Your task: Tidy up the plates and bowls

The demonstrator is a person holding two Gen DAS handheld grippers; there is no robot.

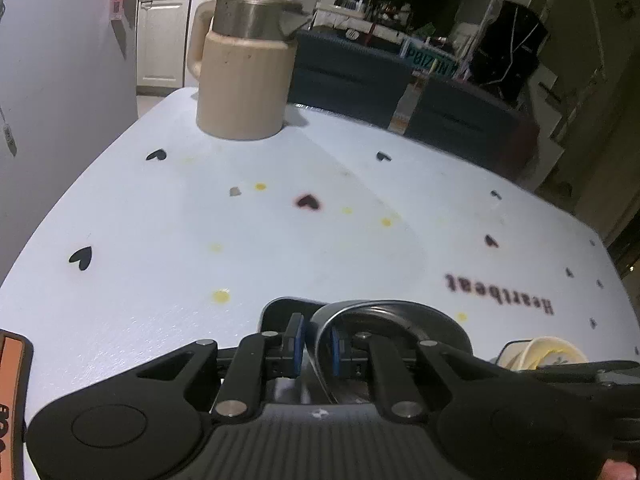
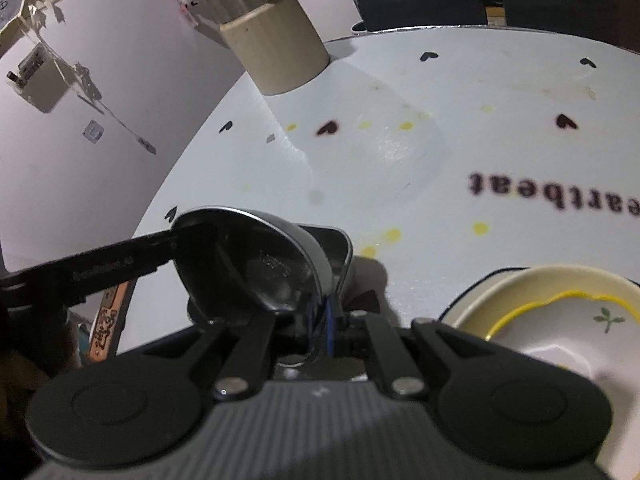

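Both claws pinching one steel bowl by its rim, above the bench.

My left claw [image 1: 318, 346] and right claw [image 2: 322, 330] are each closed on the rim of the metal bowl [image 2: 256, 268], at opposite sides, I judge to keep it steady. It hangs tilted over the near part of the bench [image 1: 280, 240], just beside the stacked plates [image 2: 560, 320] toward the near right edge, probably its destination. The beige kettle [image 1: 244, 64] stands well apart, at the far edge.
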